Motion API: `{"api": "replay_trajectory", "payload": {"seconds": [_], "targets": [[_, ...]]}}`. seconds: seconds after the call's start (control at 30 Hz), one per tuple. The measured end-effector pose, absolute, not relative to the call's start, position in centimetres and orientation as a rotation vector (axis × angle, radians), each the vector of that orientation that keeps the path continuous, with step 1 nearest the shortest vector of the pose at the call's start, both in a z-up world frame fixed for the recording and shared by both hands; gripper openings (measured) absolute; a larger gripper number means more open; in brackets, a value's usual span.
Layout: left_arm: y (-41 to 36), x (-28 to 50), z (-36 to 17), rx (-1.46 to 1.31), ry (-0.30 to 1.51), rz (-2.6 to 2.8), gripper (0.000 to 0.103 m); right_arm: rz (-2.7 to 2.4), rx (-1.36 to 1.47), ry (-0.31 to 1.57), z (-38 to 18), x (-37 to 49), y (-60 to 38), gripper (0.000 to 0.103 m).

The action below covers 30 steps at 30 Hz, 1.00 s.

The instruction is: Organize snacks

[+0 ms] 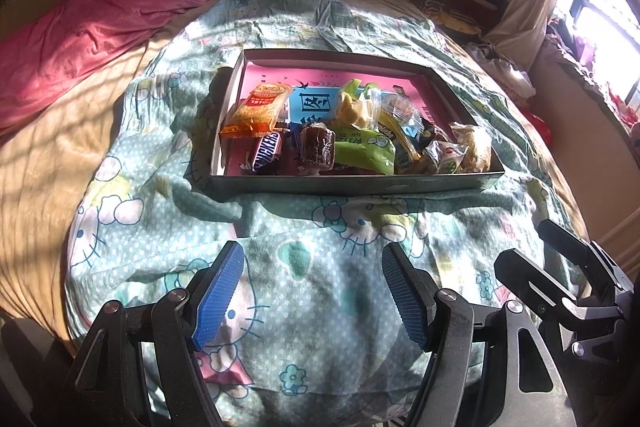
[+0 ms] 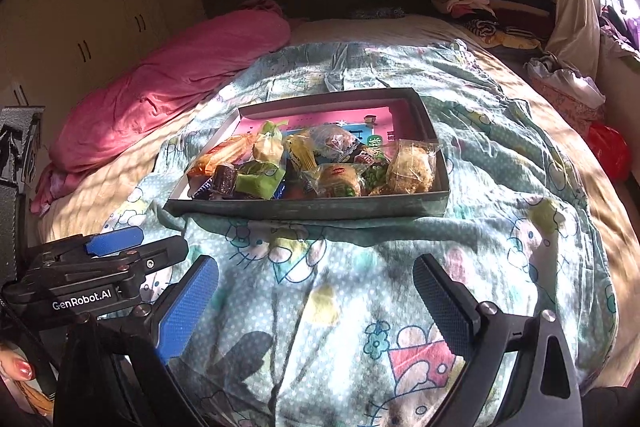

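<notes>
Lying jumbled inside the shallow box (image 1: 352, 183) on the bed, the wrapped snacks (image 1: 360, 135) were all gathered yet unsorted, while both left tongs (image 1: 312, 291) and right tongs (image 2: 316, 303) hovered apart, empty, before the box.

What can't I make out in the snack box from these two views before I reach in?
- Snacks at the bottom of the box: buried under the pile in both views, so the count is unclear.
- Chocolate bar: in the right wrist view, mostly hidden behind the box's near wall.
- Small print on the green packet: too small to read.
- Box floor: its picture is largely covered by snacks.
- Left tongs and right tongs: open, empty, short of the box.
</notes>
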<state>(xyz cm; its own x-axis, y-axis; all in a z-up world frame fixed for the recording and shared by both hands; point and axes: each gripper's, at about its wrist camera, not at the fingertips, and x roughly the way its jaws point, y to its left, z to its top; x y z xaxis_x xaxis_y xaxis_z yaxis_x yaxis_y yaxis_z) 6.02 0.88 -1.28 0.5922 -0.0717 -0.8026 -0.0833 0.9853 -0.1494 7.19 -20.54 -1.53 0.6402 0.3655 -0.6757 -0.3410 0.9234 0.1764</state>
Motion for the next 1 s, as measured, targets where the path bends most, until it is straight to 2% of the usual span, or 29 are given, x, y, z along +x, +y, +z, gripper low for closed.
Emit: {"api": "replay_trajectory", "payload": {"seconds": [1.0], "targets": [[0.7,6.13,-1.29,-0.157,0.945,0.024,0.073,0.374,0.048,0.761,-1.23,7.47,-21.23,0.099]]}}
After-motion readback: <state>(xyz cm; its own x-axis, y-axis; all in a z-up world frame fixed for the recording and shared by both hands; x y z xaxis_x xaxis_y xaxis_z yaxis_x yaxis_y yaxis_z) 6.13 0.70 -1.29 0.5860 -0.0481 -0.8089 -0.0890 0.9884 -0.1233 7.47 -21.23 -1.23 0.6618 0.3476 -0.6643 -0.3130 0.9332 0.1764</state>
